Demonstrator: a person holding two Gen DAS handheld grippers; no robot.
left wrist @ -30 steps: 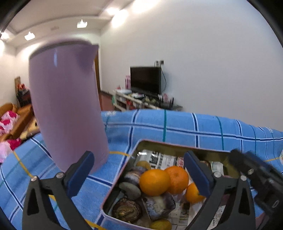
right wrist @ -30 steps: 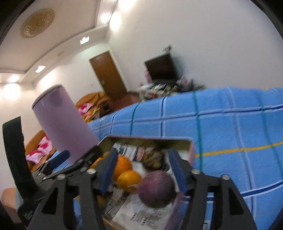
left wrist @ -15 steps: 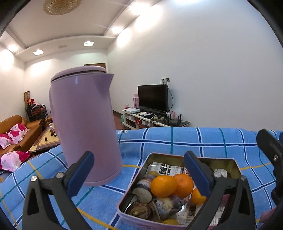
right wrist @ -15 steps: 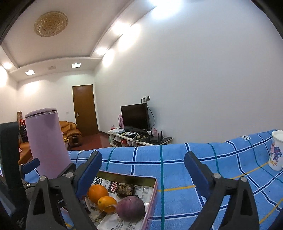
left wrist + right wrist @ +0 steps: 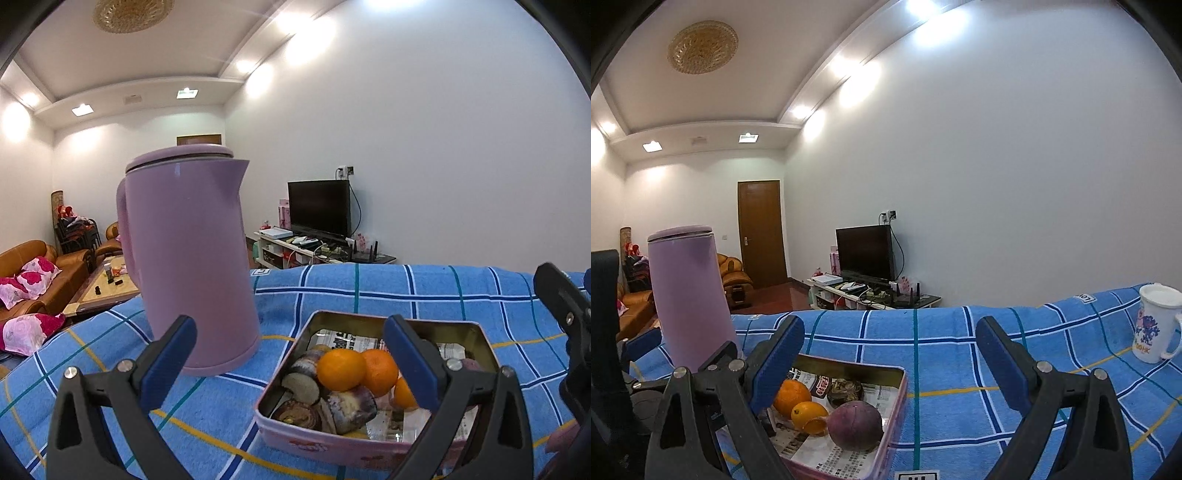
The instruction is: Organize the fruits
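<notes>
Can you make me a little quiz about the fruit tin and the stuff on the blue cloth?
1. True or false: the purple kettle stands inside the tin.
2. What colour is the round fruit nearest the tin's front corner in the right wrist view?
3. What holds fruit? A) left gripper B) right gripper C) neither

Key: 1 false, it stands beside it. 2 dark purple. 3 C, both are open and empty.

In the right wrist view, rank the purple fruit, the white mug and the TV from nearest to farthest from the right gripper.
From the right gripper, jaws open and empty:
1. Purple fruit, in the tin, low and left of centre.
2. White mug, on the blue cloth, far right.
3. TV, across the room by the wall.
</notes>
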